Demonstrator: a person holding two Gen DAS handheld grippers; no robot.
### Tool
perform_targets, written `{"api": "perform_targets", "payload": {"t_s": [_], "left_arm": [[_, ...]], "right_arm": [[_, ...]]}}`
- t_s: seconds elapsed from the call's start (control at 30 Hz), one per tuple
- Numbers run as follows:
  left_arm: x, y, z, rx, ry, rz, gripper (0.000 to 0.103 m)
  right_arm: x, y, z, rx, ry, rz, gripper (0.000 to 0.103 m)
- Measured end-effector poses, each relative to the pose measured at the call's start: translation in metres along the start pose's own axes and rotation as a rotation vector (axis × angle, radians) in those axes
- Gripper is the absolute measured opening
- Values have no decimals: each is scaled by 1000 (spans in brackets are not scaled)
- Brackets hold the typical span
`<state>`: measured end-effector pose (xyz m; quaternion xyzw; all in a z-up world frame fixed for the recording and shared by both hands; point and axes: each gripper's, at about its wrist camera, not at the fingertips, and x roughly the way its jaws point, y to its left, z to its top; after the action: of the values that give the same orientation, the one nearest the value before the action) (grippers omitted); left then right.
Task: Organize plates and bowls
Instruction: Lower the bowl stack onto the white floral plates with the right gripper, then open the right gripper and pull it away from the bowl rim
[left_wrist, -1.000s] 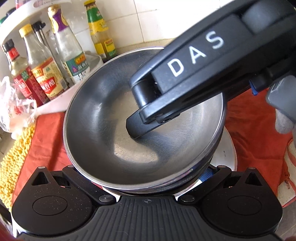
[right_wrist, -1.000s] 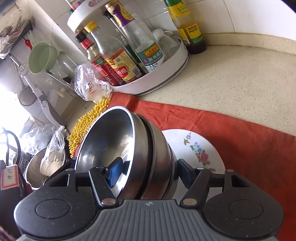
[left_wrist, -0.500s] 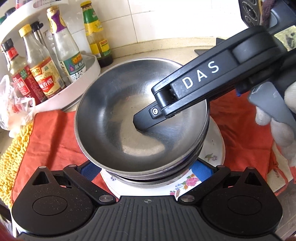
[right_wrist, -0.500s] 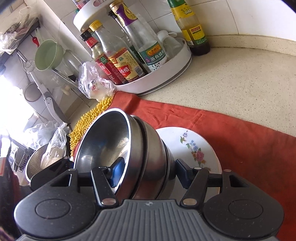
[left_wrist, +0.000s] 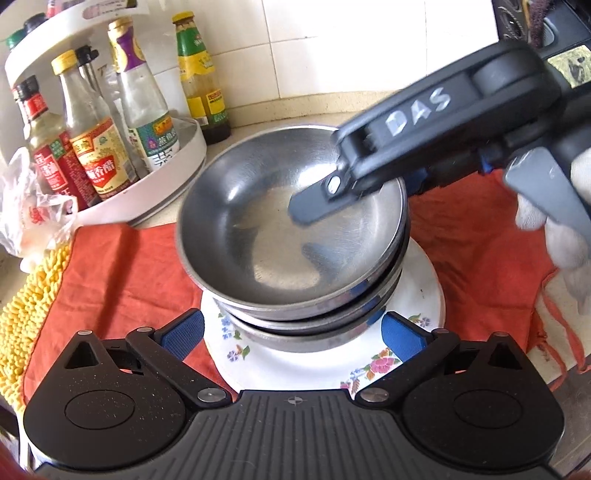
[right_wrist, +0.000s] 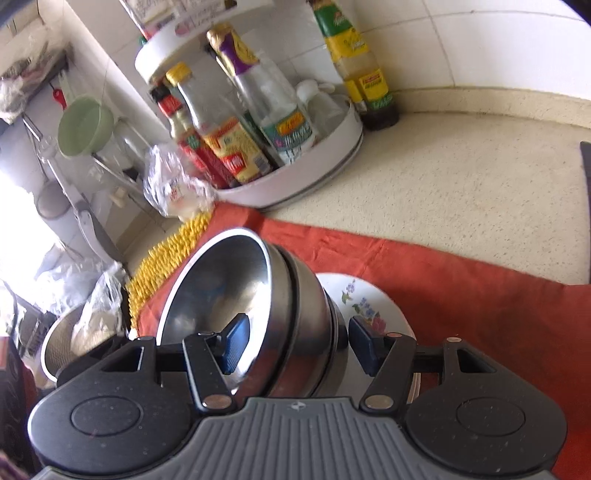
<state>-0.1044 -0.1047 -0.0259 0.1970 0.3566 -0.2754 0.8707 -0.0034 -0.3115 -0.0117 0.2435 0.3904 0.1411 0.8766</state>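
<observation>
Nearest in the left wrist view, the left tongs (left_wrist: 291, 332) are spread wide and nothing is held between them; the blue pads (left_wrist: 184, 330) are seen on both sides of the white flowered plate (left_wrist: 280, 365). On this plate a stack of steel bowls (left_wrist: 291, 221) is placed, and the plate is laid on an orange cloth (left_wrist: 122, 273) on the counter (right_wrist: 461, 184). The right tongs (right_wrist: 295, 341) are opened around the rim of the bowl stack, one pad inside the top bowl (right_wrist: 221, 295) and one outside; whether the pads touch the metal cannot be told. Farther back, a yellow mat (left_wrist: 26, 314) is seen beside the cloth, and sauce bottles (left_wrist: 99, 147) are kept in a white round rack (left_wrist: 170, 177) at the tiled wall (left_wrist: 351, 44).
</observation>
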Motion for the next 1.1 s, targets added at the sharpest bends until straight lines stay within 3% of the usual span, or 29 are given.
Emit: {"api": "perform_targets", "payload": {"t_s": [0.2,0.43,0.73,0.9,1.1], "left_arm": [[-17,13,-5,-74,-23,-22,103],[-34,33,-5,-183,-71,-17,103],[-50,38,-11,-264,-97,27,103],[-58,35,-13,-279,-108,51,103],[-62,27,-17,-304,-70,74,103]], "right_arm": [[-27,12,-5,-30,-41,-40,58],[-56,36,-28,-131,-90,-153,59],[-80,59,-63,-132,-136,-304,64],[-82,68,-81,-117,-120,-331,64],[-84,73,-91,-90,-121,-406,65]]}}
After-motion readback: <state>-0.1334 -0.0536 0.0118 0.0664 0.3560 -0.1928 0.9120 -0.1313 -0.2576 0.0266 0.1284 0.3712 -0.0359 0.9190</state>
